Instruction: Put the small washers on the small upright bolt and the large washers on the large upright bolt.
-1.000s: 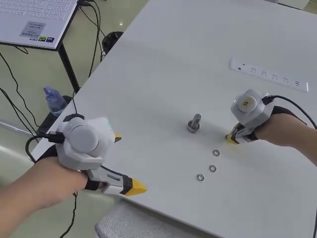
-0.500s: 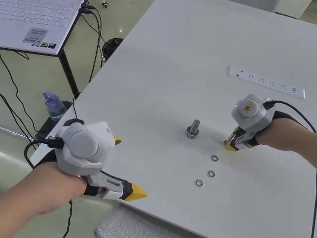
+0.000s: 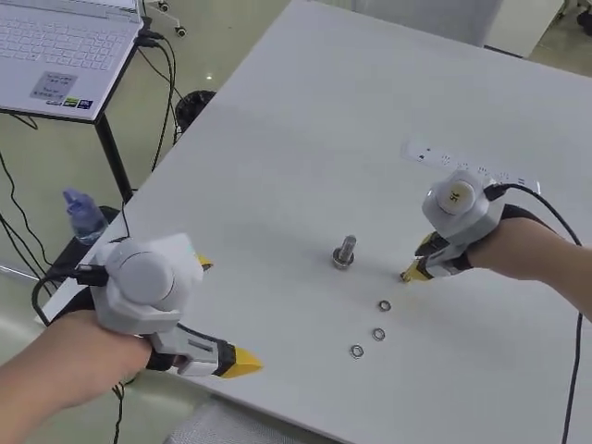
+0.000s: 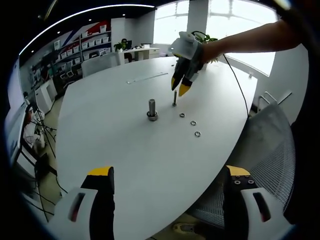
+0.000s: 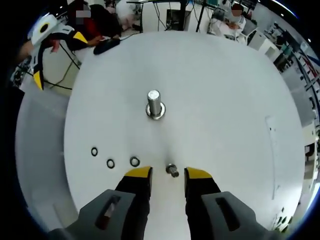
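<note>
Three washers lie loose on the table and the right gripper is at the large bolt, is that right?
Not quite: the right gripper is at the small bolt, which stands between its open jaws in the right gripper view. The large bolt stands apart, farther ahead. The three washers do lie loose on the table.

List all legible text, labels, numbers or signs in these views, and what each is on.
No text is legible in any view.
Laptop stickers: print too small to read.
Power strip: markings blurred, unreadable.
Yellowish mark on top of the right claw: too small to read.
</note>
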Demonstrator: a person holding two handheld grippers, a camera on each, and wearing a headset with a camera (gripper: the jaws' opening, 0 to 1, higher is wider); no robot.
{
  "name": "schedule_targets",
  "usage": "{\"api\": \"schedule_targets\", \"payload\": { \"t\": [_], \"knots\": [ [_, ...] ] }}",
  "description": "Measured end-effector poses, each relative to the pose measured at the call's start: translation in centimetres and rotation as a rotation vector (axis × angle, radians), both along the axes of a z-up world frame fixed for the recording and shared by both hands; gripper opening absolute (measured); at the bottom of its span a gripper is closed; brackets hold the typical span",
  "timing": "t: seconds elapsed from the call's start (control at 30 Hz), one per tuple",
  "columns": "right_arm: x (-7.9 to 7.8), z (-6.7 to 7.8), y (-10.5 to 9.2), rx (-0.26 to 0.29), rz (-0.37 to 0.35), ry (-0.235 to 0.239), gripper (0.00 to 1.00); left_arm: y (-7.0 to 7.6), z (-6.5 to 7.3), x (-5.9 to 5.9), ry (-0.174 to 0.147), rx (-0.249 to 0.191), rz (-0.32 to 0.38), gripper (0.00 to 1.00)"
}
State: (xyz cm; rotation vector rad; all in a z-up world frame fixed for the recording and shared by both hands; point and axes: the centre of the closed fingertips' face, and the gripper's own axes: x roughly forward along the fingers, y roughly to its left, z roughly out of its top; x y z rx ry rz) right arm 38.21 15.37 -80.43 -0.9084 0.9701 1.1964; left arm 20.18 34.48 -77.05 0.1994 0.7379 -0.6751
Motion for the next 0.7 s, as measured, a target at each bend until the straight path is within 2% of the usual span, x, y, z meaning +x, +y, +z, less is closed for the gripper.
{"api": "schedule_targets", "payload": {
  "t": [0.17,0.2,0.23,0.37,0.7],
  "knots": [
    [-0.7,0.8,0.1,-0.005,0.018,-0.005,0.27,-0.1,0.1,-0.3,0.007,-0.017,0.013,0.93],
    [-0.9,0.8,0.0,-0.008,0.022,-0.005,0.27,-0.1,0.2,-0.4,0.013,-0.031,0.023,0.94],
    [-1.0,0.8,-0.1,-0.010,0.023,-0.005,0.27,-0.2,0.4,-0.5,0.006,-0.036,0.026,0.94],
    [-1.6,0.9,-0.3,-0.015,0.023,0.001,0.27,-0.3,0.4,-0.7,0.002,-0.022,0.019,0.95],
    [-3.5,0.4,-0.2,-0.005,0.026,0.019,0.27,-0.4,0.9,-0.8,-0.002,-0.037,0.031,0.98]
  ]
}}
